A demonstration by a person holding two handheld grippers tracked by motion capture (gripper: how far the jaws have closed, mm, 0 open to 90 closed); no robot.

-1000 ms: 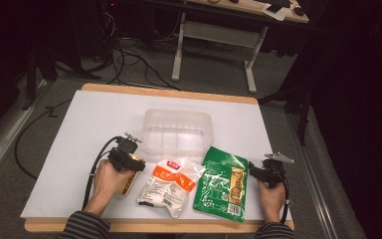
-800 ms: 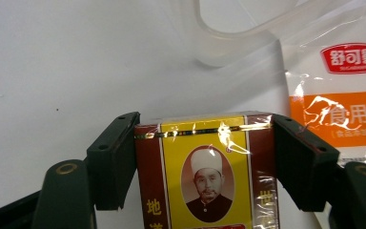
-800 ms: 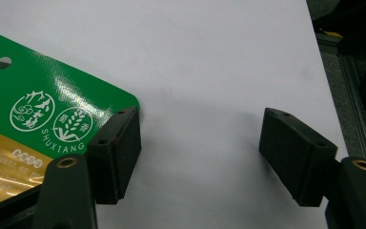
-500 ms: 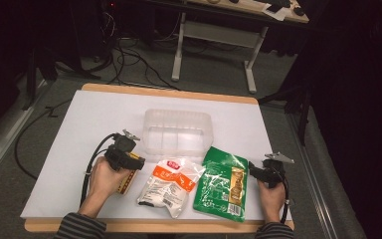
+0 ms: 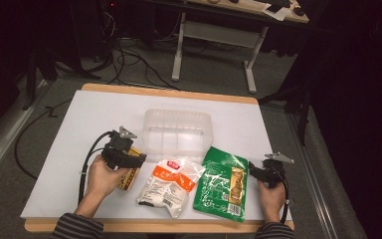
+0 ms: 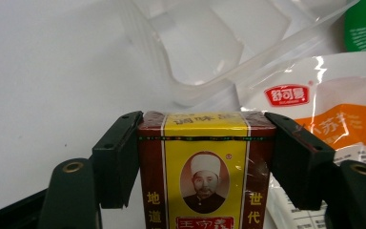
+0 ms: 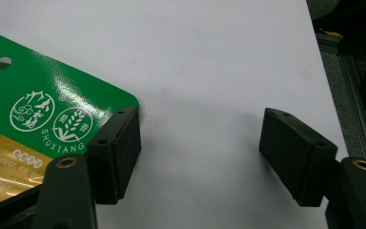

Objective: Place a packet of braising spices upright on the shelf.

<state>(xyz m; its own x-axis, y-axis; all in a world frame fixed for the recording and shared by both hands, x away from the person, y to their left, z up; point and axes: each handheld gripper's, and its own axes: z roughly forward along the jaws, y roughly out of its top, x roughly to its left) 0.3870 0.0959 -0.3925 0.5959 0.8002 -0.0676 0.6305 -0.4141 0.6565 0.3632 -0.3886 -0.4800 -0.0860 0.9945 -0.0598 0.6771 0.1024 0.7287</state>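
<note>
A brown and yellow box (image 6: 205, 162) printed with a portrait sits between the jaws of my left gripper (image 6: 205, 125), which is shut on its two sides. From above, that gripper (image 5: 124, 152) is at the table's front left with the box (image 5: 129, 175) under it. My right gripper (image 7: 200, 129) stands open over bare white table, its left jaw beside the corner of a green pouch (image 7: 38, 109). In the high view this gripper (image 5: 256, 172) is just right of the green pouch (image 5: 221, 184).
A clear plastic container (image 5: 176, 132) stands mid-table, beyond the box. A white and orange pouch (image 5: 166, 186) lies between box and green pouch. The white table top (image 5: 79, 129) has free room at left and back. Cables trail off the table's left edge.
My left gripper has shifted slightly away from the front edge with the box in it. The right gripper has stayed still.
</note>
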